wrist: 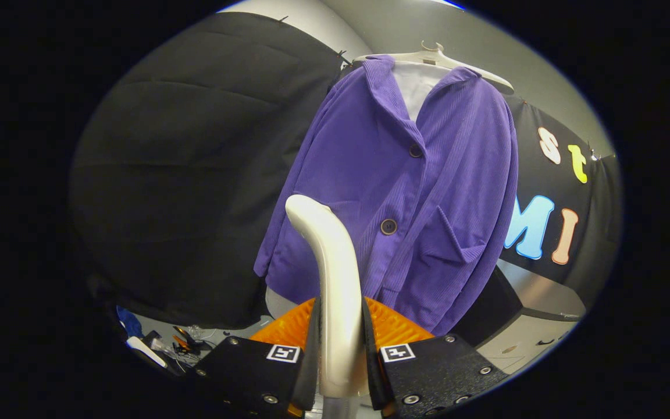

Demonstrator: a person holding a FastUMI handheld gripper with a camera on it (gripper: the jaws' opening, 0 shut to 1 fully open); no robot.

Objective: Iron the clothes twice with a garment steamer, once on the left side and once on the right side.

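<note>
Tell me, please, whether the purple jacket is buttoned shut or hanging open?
Buttoned shut: the purple jacket hangs on its hanger with fronts overlapped. The gripper is shut on the steamer.

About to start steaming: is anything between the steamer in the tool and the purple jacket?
Nothing visible. The tool is shut on the steamer, whose head rises toward the hanging purple jacket beyond.

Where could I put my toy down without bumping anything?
The grey counter, right of the purple jacket, looks bare. Left of the gripper shut on the steamer, the low clutter of tools and wires is crowded.
</note>
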